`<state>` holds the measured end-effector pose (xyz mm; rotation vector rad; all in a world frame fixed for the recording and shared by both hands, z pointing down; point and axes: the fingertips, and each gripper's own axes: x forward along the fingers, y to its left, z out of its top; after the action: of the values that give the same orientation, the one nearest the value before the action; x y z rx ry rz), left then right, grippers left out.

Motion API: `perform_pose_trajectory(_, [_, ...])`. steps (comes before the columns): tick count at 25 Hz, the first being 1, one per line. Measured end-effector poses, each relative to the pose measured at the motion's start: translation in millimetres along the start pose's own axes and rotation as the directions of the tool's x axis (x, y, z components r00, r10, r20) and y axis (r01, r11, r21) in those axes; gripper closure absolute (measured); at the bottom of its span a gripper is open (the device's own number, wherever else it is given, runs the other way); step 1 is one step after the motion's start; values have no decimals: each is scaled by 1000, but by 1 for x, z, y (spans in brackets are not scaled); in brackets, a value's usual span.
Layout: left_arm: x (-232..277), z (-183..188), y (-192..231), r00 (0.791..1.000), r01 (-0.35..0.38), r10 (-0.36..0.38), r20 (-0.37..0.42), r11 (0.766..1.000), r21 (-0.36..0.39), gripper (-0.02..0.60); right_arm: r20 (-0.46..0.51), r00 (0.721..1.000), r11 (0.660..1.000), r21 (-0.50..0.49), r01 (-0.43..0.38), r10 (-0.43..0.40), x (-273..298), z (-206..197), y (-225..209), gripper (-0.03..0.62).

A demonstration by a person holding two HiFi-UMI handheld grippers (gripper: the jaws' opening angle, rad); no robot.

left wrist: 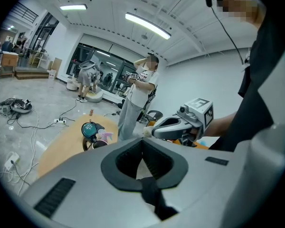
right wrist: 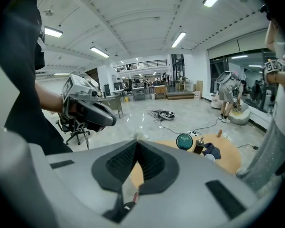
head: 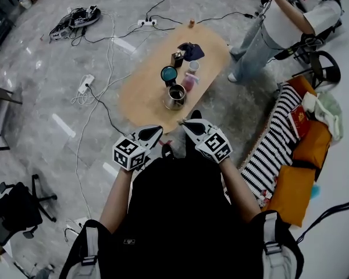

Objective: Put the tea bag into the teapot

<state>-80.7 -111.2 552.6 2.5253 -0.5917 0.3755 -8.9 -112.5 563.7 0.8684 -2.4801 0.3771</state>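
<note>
Wooden and oval, the low table [head: 142, 95] stands well ahead of the person. On it sits one steel teapot [head: 175, 96], which looks open at the top, with one teal lid [head: 169, 74] just beside it. Around these are one white cup [head: 193, 66], one dark box [head: 177, 58], one blue cloth [head: 191, 52], one pink item [head: 189, 82] I cannot identify, and one small bottle [head: 191, 22] at the far edge. No tea bag can be made out from here; it may be in the box or be the pink item. Of the two grippers, the left gripper [head: 156, 132] and the right gripper [head: 189, 125] are both held near the person's chest. Each has its jaws pressed together on nothing. I judge the task barely begun, at the approach. The next move calls for getting closer, finding the tea bag, parting one pair of jaws and pinching it.
</note>
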Motion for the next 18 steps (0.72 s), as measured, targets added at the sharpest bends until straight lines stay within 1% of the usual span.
perform_pose_trajectory(9, [5,3,13,1000,-19,19,8,1000,-16,571,-20,999,1000,-9,-28,28,15,-2,-13,586])
perform_pose_trajectory(13, [12,11,21,1000,-19,19,10,1000,-10,571,-20,999,999,-8,-35,35,23,2,-25,587])
perform_pose_trajectory(18, [19,17,34,999,-42,42,15,999,-29,571,-42,998,998,-12,-54,53,36,-2,-41,587])
